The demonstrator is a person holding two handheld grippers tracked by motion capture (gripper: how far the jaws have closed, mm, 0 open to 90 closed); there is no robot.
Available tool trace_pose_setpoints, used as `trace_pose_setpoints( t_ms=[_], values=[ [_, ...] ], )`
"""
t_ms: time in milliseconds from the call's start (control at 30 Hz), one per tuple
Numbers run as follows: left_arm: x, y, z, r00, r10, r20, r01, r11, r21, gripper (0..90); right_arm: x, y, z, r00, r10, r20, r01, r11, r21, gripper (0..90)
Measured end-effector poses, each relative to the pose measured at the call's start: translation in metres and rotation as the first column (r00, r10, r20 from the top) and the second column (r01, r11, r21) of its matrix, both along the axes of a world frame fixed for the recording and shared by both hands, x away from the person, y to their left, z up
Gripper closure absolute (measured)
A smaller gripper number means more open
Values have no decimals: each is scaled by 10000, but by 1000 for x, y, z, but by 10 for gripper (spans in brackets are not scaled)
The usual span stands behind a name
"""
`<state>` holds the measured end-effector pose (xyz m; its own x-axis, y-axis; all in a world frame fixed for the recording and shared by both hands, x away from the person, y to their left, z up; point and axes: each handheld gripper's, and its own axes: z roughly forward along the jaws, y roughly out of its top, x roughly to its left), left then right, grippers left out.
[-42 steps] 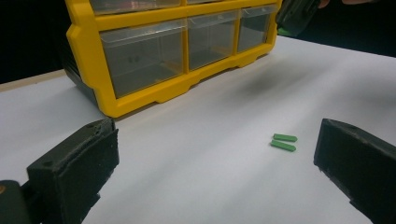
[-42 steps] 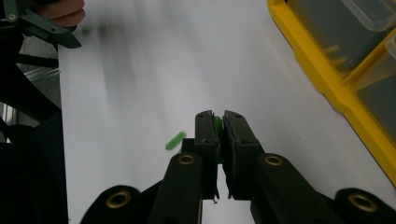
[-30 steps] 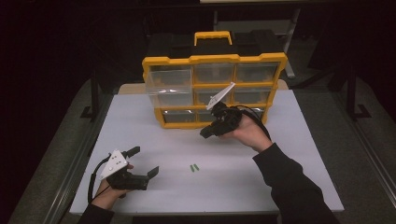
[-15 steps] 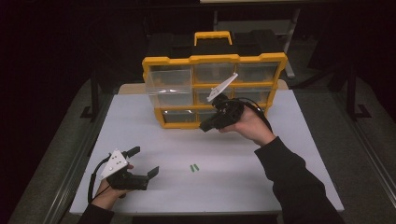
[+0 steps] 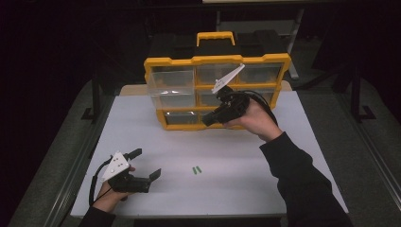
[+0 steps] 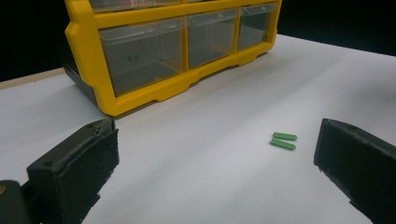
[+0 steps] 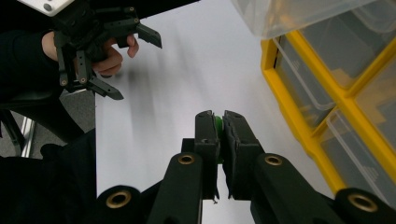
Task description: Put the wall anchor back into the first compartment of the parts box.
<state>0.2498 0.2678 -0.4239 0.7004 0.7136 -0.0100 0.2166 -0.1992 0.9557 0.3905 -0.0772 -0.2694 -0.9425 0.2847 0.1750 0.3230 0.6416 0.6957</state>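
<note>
Darkness surrounds the white desk (image 5: 265,142), where a yellow organiser (image 5: 217,61) with clear drawers stands at the far edge. A small green piece (image 7: 218,122) is pinched between the nearly closed jaws of the right tool (image 7: 217,122); little more than its rim peeks out above the pads. In the high view that right tool (image 5: 208,122) hangs in the air just in front of the organiser's lower drawers, below a clear drawer (image 5: 172,87) that stands pulled out at the upper left. Two more green pieces (image 5: 197,170) lie side by side on the desk, near the middle and well apart from the organiser. The left tool (image 5: 146,164) rests low at the near left corner, jaws spread wide and empty; in its own view the green pieces (image 6: 283,141) lie ahead between its pads.

Judging from this, the piece seems bound for a drawer. The hold is thin, so a knock against the yellow frame or the drawer's lip could twist the piece loose. Released short of the drawer, it would likely fall to the desk and skitter away, perhaps under the organiser.
</note>
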Motion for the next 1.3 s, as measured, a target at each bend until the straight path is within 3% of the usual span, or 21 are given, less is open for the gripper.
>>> trace_pose_setpoints(
  t_ms=[600,1300],
  values=[
    [0,0,0,10000,42,-5,-42,10000,-86,0,6,-10,34,9984,-100,565,75,9990,448,840],
    [0,-1,0,10000,22,-79,-23,10000,-65,0,11,-8,81,9923,-243,1215,149,9969,777,840]
  ],
)
